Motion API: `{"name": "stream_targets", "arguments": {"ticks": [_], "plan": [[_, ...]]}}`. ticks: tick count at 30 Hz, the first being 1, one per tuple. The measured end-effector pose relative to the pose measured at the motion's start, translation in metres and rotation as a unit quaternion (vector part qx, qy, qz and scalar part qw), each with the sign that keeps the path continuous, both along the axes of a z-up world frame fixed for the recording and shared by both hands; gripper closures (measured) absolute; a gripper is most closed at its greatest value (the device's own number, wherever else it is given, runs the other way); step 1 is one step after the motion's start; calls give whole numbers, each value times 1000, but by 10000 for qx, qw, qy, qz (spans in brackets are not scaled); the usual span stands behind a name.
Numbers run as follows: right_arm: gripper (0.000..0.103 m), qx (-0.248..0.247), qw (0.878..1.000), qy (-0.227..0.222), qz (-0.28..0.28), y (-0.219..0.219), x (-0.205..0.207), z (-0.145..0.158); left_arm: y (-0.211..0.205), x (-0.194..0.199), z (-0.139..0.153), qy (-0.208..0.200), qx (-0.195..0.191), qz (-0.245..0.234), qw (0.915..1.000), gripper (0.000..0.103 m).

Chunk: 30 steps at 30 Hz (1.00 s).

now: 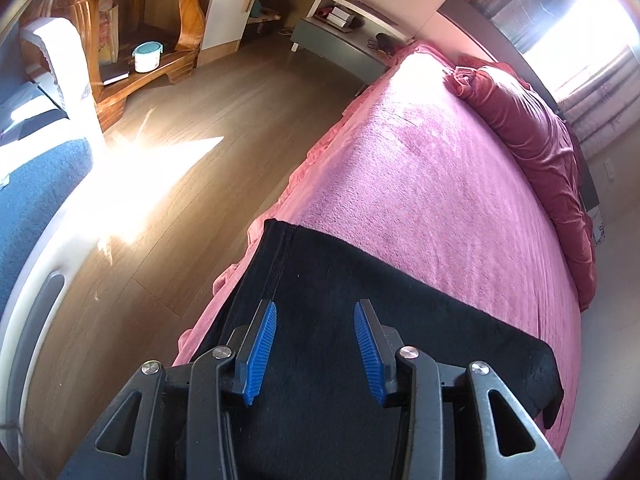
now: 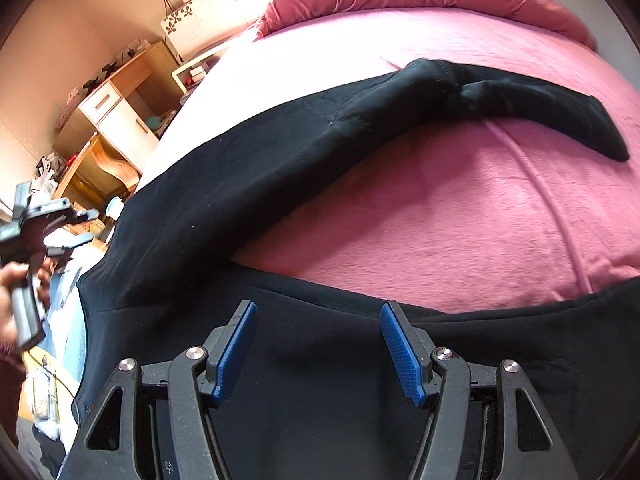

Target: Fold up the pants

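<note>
Two fisheye views, one per gripper, both aimed down at a bed.

Left wrist view: left gripper [image 1: 315,346] hovers above black pants [image 1: 360,312] lying on a pink blanket [image 1: 440,184], near the bed's floor-side edge. Blue pads [image 1: 262,354] stand apart w/ only flat black cloth showing between them; jaws released, nothing gripped. A stitched seam runs up the pants just left of the left pad. Dark red pillow [image 1: 532,128] sits at the far end of the bed. Wood floor [image 1: 180,208] to the left w/ a bright sun patch, a wooden shelf unit [image 1: 132,32] holding a small white-and-teal pot [image 1: 147,57], and a grey nightstand [image 1: 340,40] beyond.

Right wrist view: right gripper [image 2: 318,346] over the same pants [image 2: 280,152], jaws also spread wide, no cloth pinched. One leg stretches away across the blanket [image 2: 440,208] toward upper right, its end crumpled and folded on itself; more black fabric fills the bottom of the frame under the gripper. At far left, a person's hand [image 2: 12,292] holds the other gripper's handle, off the bed's edge. Wooden desk w/ drawers [image 2: 116,112] in the background.
</note>
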State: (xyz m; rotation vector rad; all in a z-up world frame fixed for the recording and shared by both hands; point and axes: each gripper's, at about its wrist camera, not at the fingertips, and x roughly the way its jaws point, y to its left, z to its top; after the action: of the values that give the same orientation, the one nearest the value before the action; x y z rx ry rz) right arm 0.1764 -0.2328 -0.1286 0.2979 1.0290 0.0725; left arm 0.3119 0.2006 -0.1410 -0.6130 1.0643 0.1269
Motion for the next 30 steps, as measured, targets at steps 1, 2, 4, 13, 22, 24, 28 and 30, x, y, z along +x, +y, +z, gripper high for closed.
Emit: {"name": "stream_targets", "arguments": {"ticks": [1, 2, 4, 13, 22, 24, 28, 30], "plan": [[38, 14, 10000, 10, 13, 3, 1, -2, 3, 7, -5, 61, -48, 43, 10000, 61], [37, 10, 10000, 14, 24, 4, 5, -2, 5, 14, -10, 129, -42, 102, 9999, 61], [36, -13, 10000, 9, 37, 7, 10, -3, 10, 26, -19, 229, -16, 168, 9996, 60], [34, -80, 9999, -15, 89, 18, 24, -2, 11, 63, -52, 627, 185, 239, 9976, 47], [34, -95, 9999, -94, 37, 16, 23, 0, -19, 45, -19, -275, 867, -303, 9954, 92], [34, -76, 9998, -171, 9, 14, 23, 5, -26, 30, 1, -655, 856, -421, 9933, 92], [34, 34, 9993, -371, -32, 10, 30, 17, -44, -5, 37, -1253, 781, -825, 9856, 93], [35, 147, 9989, -445, -41, 9, 39, 22, -52, -24, 49, -1472, 669, -1062, 9811, 94]]}}
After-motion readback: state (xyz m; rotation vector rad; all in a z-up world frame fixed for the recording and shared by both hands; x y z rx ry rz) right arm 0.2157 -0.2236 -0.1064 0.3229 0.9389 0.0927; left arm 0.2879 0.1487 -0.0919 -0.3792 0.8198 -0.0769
